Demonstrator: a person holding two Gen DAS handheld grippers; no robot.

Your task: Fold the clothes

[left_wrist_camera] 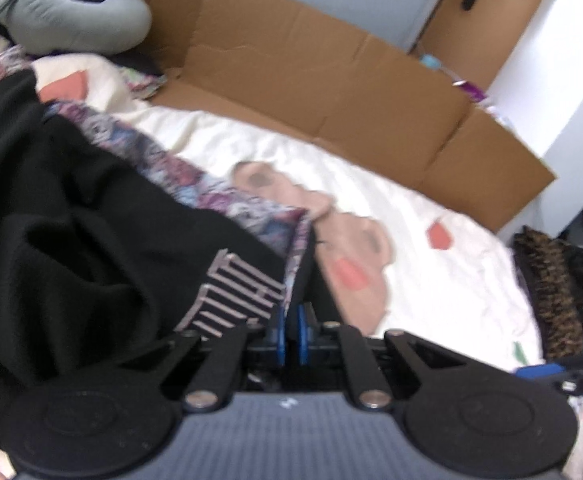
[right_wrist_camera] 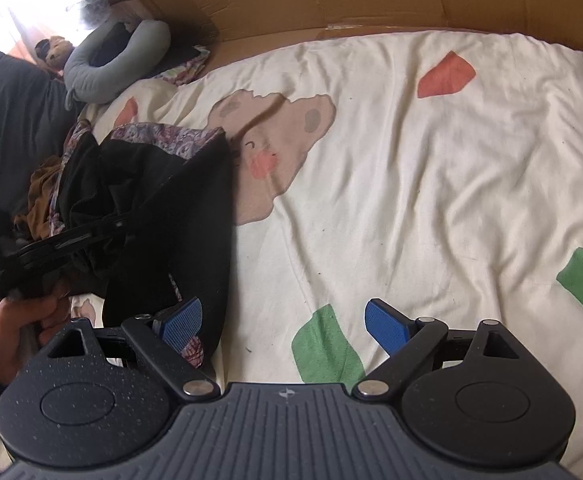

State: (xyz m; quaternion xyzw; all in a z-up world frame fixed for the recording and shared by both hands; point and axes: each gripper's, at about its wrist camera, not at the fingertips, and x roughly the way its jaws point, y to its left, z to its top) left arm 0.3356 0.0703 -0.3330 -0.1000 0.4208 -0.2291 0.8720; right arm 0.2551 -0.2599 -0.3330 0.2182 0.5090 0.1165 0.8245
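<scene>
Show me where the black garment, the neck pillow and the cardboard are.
black garment (left_wrist_camera: 63,216), left wrist view, its folded middle
neck pillow (right_wrist_camera: 91,84), right wrist view, its lower curve
cardboard (left_wrist_camera: 291,60), left wrist view, its flat panel

Home bedroom: bed w/ cream printed duvet, gray neck pillow, cardboard boxes.

We find no readable text, only blurred pale block lettering on the black garment, undecipherable
</scene>
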